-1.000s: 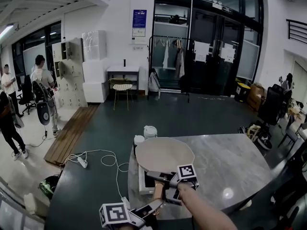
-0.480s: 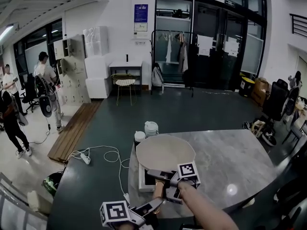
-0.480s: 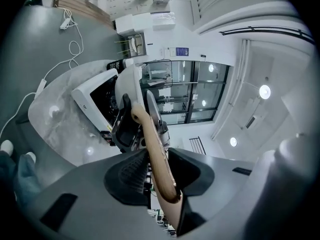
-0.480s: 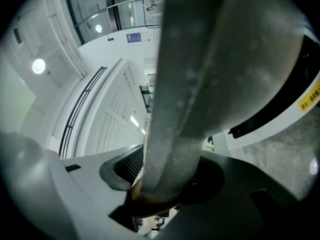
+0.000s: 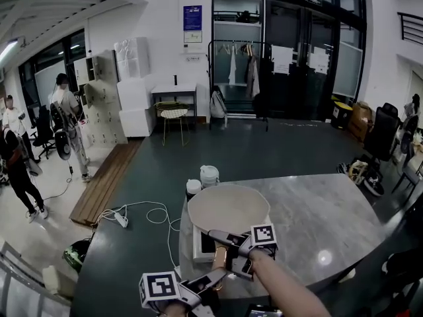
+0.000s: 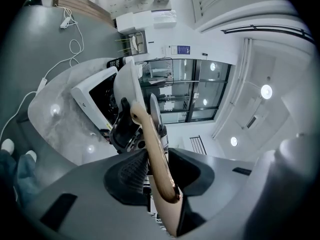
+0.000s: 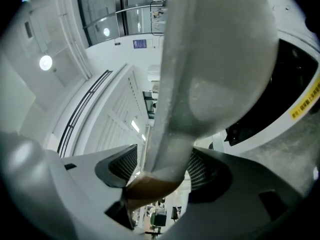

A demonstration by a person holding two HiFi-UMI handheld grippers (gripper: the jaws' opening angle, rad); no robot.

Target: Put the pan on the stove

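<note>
We count one pan [image 5: 228,209] on one stove [image 5: 200,248] at the near left edge of the grey table [image 5: 317,216], with two jars [image 5: 209,175] beyond. Our left gripper [image 5: 218,280] pinches its wooden handle [image 5: 219,259]; the right gripper [image 5: 226,240] is opening its jaws around it. Three people [image 5: 69,121] stand far left.

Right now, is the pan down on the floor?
No, the pan is up above the stove, which sits on the table.
</note>
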